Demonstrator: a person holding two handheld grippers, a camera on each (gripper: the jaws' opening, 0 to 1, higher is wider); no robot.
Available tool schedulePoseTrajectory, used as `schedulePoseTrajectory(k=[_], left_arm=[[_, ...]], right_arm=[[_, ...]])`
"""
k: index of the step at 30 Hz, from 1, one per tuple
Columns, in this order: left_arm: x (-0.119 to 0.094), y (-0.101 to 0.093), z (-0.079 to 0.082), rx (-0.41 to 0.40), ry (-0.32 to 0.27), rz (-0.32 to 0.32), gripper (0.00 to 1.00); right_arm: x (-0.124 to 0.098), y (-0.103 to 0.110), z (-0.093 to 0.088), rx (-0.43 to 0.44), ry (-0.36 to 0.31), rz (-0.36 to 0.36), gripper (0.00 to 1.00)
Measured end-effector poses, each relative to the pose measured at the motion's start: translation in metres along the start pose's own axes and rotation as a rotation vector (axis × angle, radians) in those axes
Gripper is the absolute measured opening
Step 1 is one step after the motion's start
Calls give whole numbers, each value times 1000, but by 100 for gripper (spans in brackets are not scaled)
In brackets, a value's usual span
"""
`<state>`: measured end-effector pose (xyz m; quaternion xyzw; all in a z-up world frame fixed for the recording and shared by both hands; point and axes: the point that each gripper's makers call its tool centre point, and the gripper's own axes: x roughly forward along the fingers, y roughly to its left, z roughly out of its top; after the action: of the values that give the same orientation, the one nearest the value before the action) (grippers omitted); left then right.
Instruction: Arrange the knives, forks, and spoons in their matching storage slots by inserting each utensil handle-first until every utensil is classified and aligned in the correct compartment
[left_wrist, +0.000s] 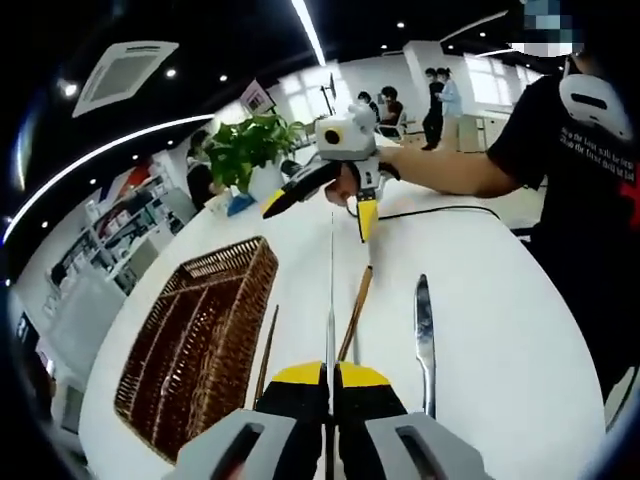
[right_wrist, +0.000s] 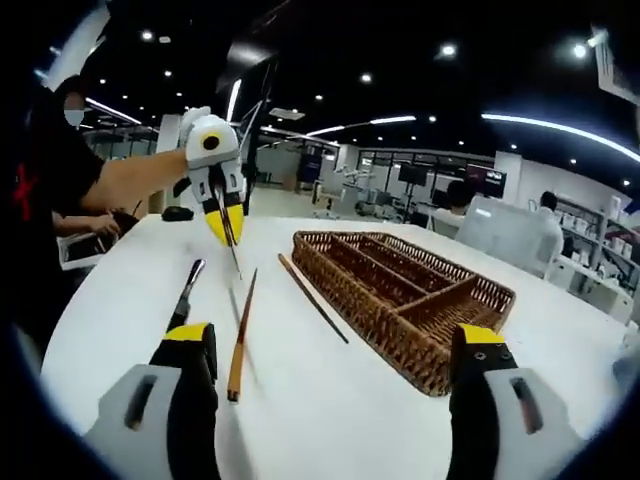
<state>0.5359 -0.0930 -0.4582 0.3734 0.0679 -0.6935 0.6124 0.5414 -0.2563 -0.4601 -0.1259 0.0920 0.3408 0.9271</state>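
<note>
left gripper (left_wrist: 329, 385) clamps a thin utensil (left_wrist: 331, 300) — right gripper (right_wrist: 335, 365) gapes.

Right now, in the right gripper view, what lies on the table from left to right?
Knife → wooden-handled utensil → thin wooden stick → wicker tray.

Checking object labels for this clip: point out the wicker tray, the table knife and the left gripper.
wicker tray (right_wrist: 372, 322), right gripper view, near outer wall.
table knife (left_wrist: 424, 330), left gripper view, middle of the blade.
left gripper (right_wrist: 229, 229), right gripper view, between its yellow fingertips.
</note>
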Motion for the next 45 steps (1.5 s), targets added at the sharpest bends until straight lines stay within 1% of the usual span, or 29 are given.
schedulePoseTrajectory(k=[1, 2, 3, 7, 10, 14, 18, 19, 21, 27, 30, 31, 33, 34, 36, 40, 43, 45], left_arm=[[-1, 2, 1, 21, 7, 10, 1], [-1, 1, 3, 26, 6, 8, 1], [-2, 1, 6, 27, -2, 9, 2], [-7, 9, 8, 28, 8, 31, 2], [-10, 10, 7, 34, 24, 32, 2], [-15, 13, 6, 37, 62, 39, 2], [-19, 17, 12, 43, 65, 46, 2], [-19, 17, 12, 45, 64, 46, 2], [-19, 19, 13, 52, 64, 52, 2], [-14, 25, 8, 49, 70, 67, 2], [-13, 25, 10, 43, 59, 66, 1], [-12, 25, 11, 54, 57, 65, 1], [-12, 27, 11, 70, 60, 72, 1], [-12, 28, 11, 68, 63, 73, 1], [-12, 31, 12, 68, 60, 82, 1], [-13, 38, 11, 43, 61, 108, 2], [-13, 41, 11, 41, 62, 103, 2], [-12, 46, 11, 32, 69, 105, 2]], right_arm=[[-1, -3, -1, 9, 5, -9, 100], [-3, -10, -1, 22, 3, -33, 100], [-5, -12, 0, 29, -2, -42, 100], [-15, -23, 13, 74, -61, -70, 100], [-24, -27, 21, 76, -83, -85, 100], [-32, -29, 29, 96, -86, -109, 100], [-38, -30, 36, 125, -112, -109, 100], [-39, -32, 36, 134, -105, -116, 100], [-40, -35, 36, 126, -109, -132, 100], [-39, -35, 32, 116, -96, -138, 100], [-39, -35, 32, 122, -92, -138, 100], [-39, -37, 30, 125, -86, -146, 100], [-39, -37, 31, 127, -94, -141, 100], [-40, -37, 32, 143, -100, -135, 100], [-40, -37, 32, 145, -100, -137, 100], [-40, -36, 30, 134, -94, -126, 100], [-40, -33, 31, 109, -84, -124, 100], [-40, -33, 33, 103, -88, -123, 100]])
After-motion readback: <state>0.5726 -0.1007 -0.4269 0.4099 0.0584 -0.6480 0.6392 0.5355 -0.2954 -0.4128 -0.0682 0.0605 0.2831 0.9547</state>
